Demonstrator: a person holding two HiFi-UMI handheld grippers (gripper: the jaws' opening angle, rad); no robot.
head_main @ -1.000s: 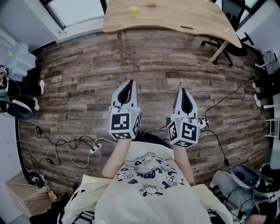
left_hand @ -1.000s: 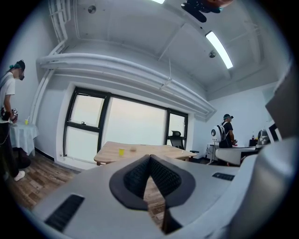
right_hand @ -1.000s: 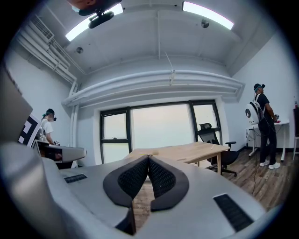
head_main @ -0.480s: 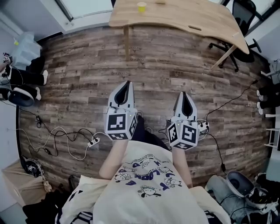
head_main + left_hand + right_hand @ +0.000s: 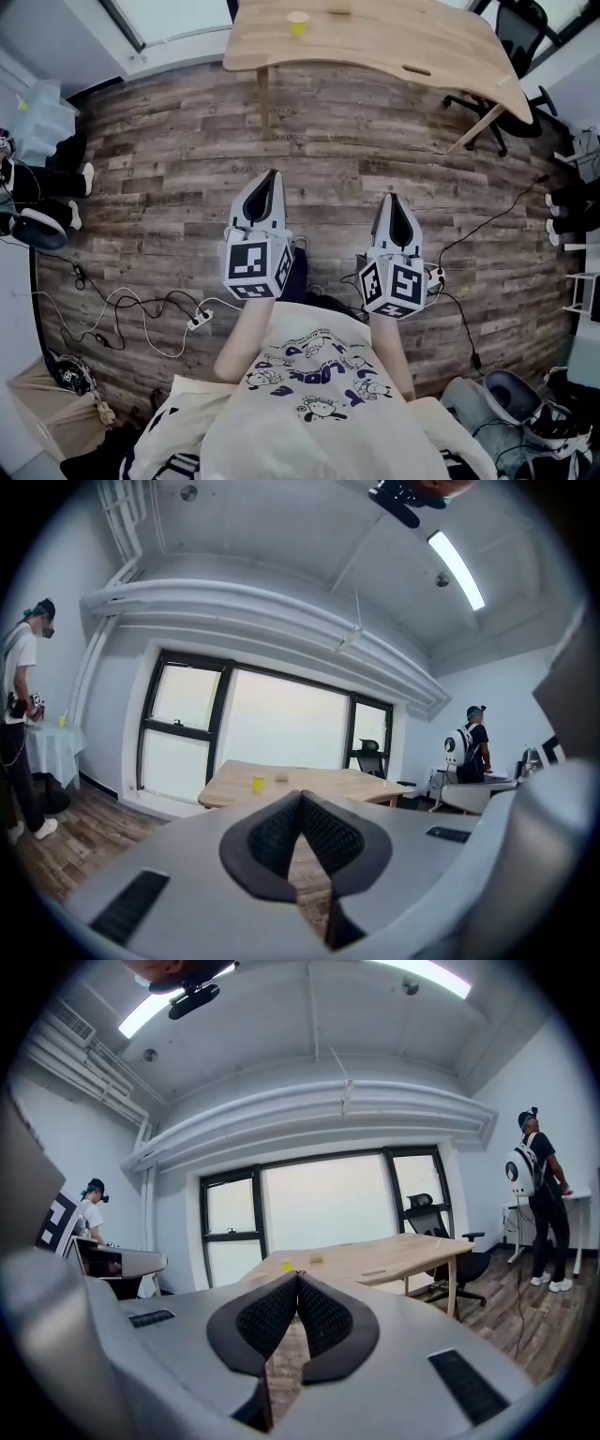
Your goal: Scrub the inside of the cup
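Both grippers, left and right, are clenched empty over the floor, pointing toward the far table with a yellow cup

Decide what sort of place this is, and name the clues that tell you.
Probably an office or lab workroom: a long wooden desk with a swivel office chair beside it, big windows along one wall, and cables with a power strip trailing over the plank floor.

Bare wood floor lies open up to the table; a power strip and office chair flank it.
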